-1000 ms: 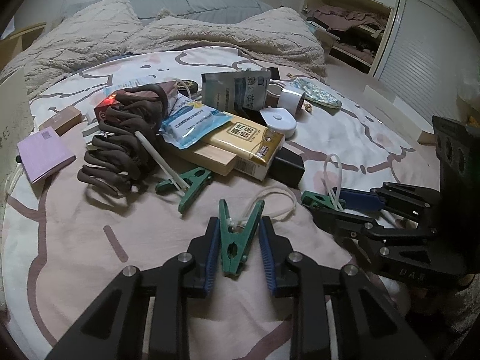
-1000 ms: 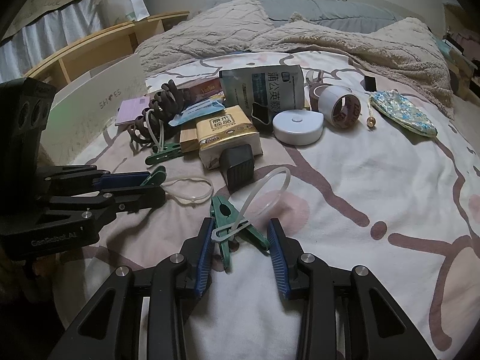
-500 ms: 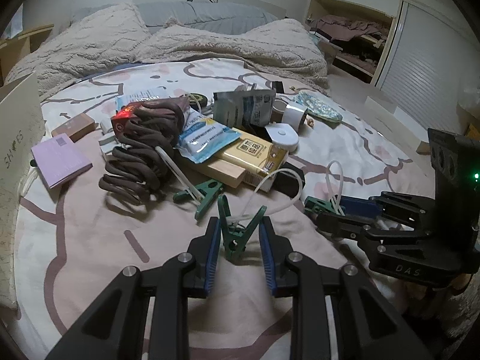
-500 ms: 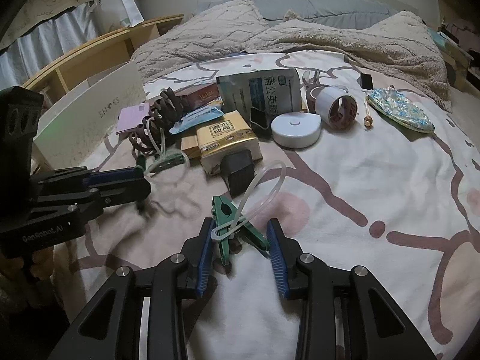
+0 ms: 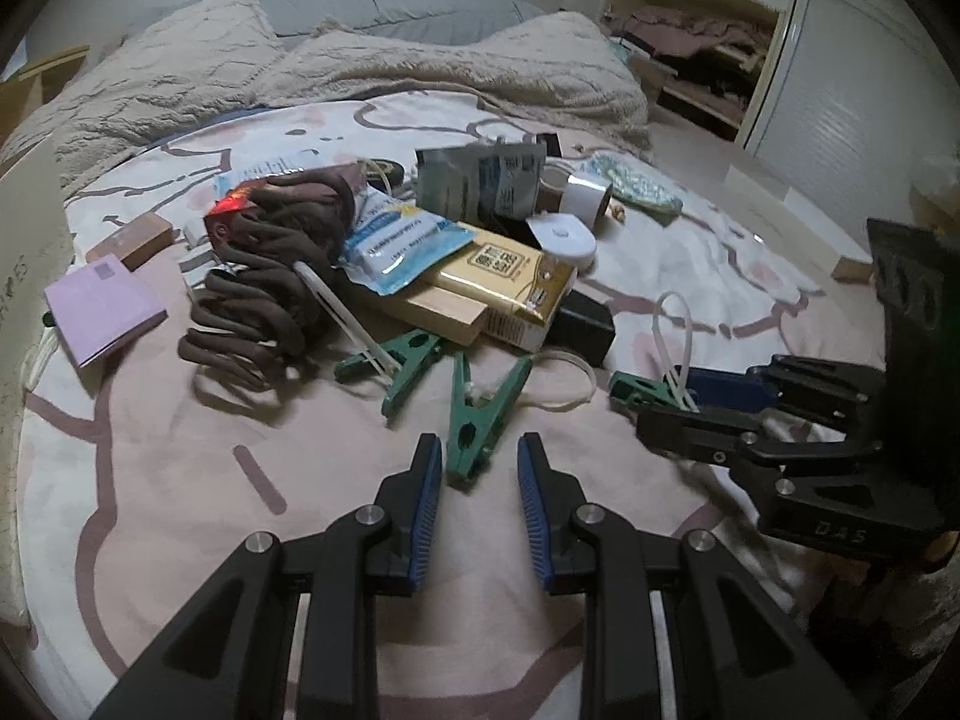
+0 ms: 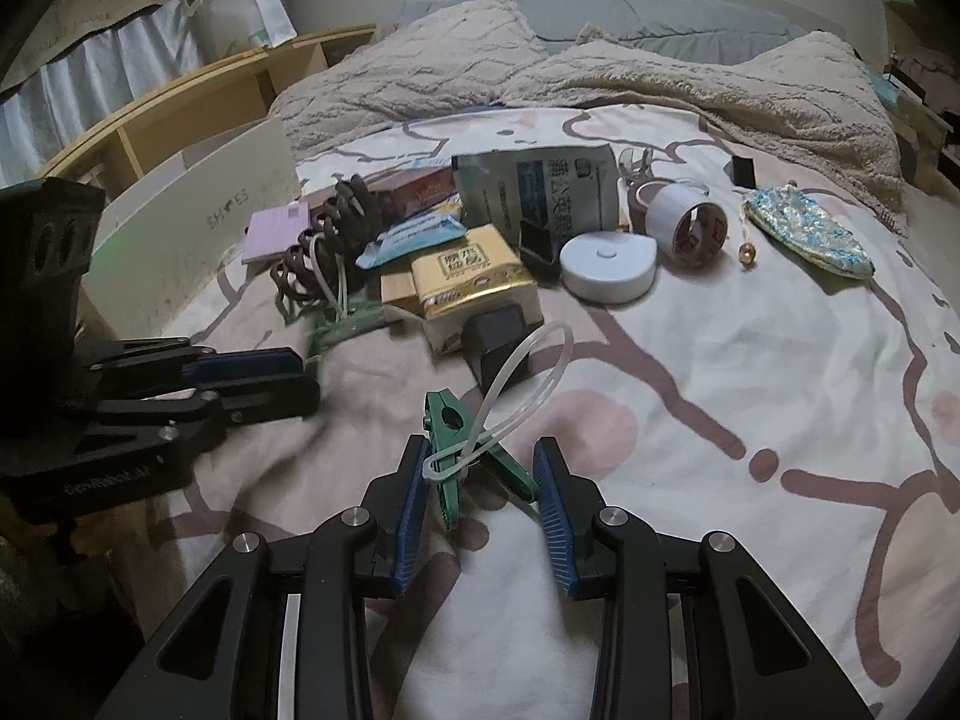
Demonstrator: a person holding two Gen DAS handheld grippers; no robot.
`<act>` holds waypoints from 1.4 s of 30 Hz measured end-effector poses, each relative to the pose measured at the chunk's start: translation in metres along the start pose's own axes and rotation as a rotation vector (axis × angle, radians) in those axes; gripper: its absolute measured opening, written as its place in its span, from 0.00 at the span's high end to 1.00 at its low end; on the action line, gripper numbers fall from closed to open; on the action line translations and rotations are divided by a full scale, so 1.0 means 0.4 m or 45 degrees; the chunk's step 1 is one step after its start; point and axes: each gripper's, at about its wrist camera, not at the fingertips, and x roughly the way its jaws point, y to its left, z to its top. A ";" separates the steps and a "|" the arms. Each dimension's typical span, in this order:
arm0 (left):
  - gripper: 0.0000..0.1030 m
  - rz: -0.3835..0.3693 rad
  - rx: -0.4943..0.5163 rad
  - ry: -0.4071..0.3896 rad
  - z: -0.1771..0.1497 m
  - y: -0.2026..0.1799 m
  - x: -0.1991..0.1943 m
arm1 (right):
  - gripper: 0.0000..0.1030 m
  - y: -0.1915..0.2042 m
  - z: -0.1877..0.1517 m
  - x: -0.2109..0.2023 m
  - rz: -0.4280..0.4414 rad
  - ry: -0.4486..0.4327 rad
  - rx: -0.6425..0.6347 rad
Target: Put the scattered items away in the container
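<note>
My left gripper [image 5: 479,483] is open, its blue pads on either side of the tail of a green clip [image 5: 477,414] with a white loop, which rests on the bed. My right gripper [image 6: 480,498] holds another green clip [image 6: 459,450] with a clear plastic loop between its pads, lifted a little off the sheet. A third green clip [image 5: 399,363] lies by the pile. The pile holds brown hair ties [image 5: 270,282], a yellow box [image 5: 504,282], a blue pouch [image 5: 399,240] and a white disc [image 6: 606,267]. A white shoe box [image 6: 198,234] stands at the left.
A purple notepad [image 5: 102,309], a black block [image 6: 498,342], a tape roll [image 6: 690,222] and a sequinned purse [image 6: 807,234] lie on the patterned sheet [image 6: 750,360]. A beige blanket [image 5: 360,66] lies bunched at the back. A wooden shelf [image 6: 180,114] runs along the left.
The left gripper has pulled back; its green clip now lies lower on the bed, mostly ahead of the pads. The right gripper has risen slightly with its clip.
</note>
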 end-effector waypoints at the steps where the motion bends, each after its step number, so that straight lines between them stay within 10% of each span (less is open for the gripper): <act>1: 0.75 0.005 0.005 0.001 0.002 0.000 0.006 | 0.65 0.000 -0.001 0.000 0.001 0.002 -0.001; 7: 0.50 -0.048 -0.032 0.000 0.021 0.015 0.025 | 0.65 -0.006 0.000 0.000 0.008 0.005 0.008; 23: 0.71 -0.129 -0.107 -0.003 0.048 0.028 0.063 | 0.65 -0.026 -0.001 0.006 0.001 0.009 0.032; 42: 0.71 -0.102 -0.140 -0.115 0.070 0.036 -0.027 | 0.65 -0.011 0.038 -0.041 -0.010 -0.083 0.043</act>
